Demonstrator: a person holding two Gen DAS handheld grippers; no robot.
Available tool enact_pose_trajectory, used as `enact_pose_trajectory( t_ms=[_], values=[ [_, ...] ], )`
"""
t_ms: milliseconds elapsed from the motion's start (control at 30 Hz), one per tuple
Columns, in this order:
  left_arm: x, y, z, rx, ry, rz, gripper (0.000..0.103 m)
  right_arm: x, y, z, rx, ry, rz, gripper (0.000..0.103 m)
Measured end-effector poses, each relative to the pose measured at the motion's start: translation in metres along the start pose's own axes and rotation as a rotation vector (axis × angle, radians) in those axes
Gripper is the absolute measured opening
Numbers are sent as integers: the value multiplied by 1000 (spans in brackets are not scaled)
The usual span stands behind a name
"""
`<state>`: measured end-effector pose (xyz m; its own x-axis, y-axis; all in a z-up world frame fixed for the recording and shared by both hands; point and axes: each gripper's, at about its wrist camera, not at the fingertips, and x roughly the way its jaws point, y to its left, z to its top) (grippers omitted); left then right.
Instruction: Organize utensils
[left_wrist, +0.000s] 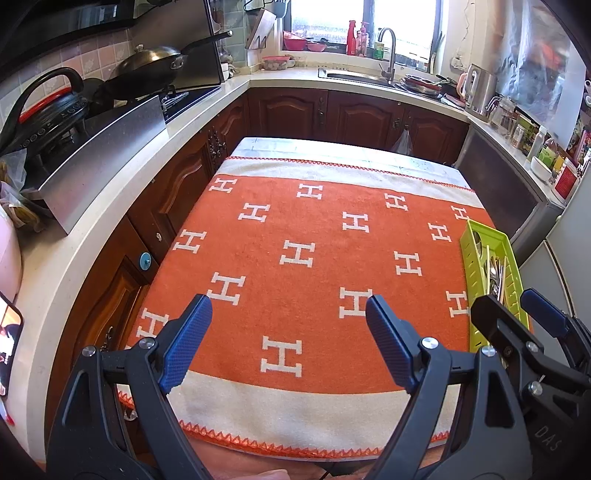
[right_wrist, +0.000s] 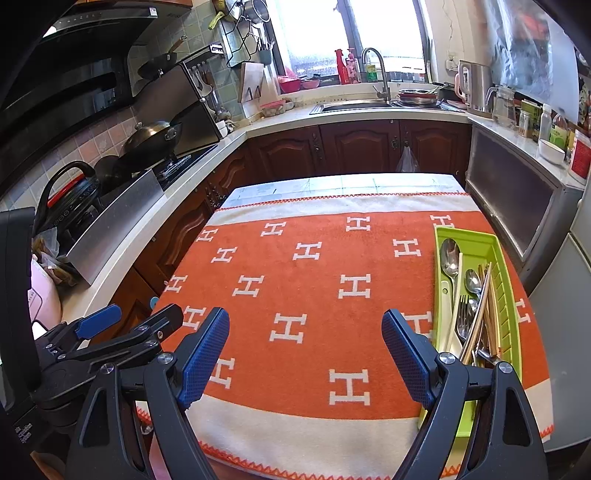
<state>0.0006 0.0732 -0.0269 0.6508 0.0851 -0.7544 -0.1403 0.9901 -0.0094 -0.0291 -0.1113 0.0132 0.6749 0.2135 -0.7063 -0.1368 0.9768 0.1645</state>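
A green utensil tray (right_wrist: 496, 258) lies along the right edge of a table covered by an orange and white cloth (right_wrist: 314, 295). It holds spoons (right_wrist: 451, 258), forks (right_wrist: 463, 314) and chopsticks (right_wrist: 482, 310) lying lengthwise. The tray also shows in the left wrist view (left_wrist: 511, 273). My right gripper (right_wrist: 305, 343) is open and empty above the cloth's near part, left of the tray. My left gripper (left_wrist: 288, 332) is open and empty above the near middle of the cloth. Each gripper shows in the other's view, the right one (left_wrist: 517, 314) and the left one (right_wrist: 122, 325).
A counter runs along the left with a stove, a wok (right_wrist: 153, 134) and a black kettle (right_wrist: 68, 192). A sink with a faucet (right_wrist: 376, 74) stands at the back under a window. Jars and a steel kettle (right_wrist: 476, 88) stand on the right counter.
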Motion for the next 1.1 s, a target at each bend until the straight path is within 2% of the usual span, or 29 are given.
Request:
enact_pose_trajectory(
  t_ms=[1100],
  values=[
    [6, 7, -4, 16, 12, -1, 84, 6, -7, -3, 13, 12, -4, 86]
  ],
)
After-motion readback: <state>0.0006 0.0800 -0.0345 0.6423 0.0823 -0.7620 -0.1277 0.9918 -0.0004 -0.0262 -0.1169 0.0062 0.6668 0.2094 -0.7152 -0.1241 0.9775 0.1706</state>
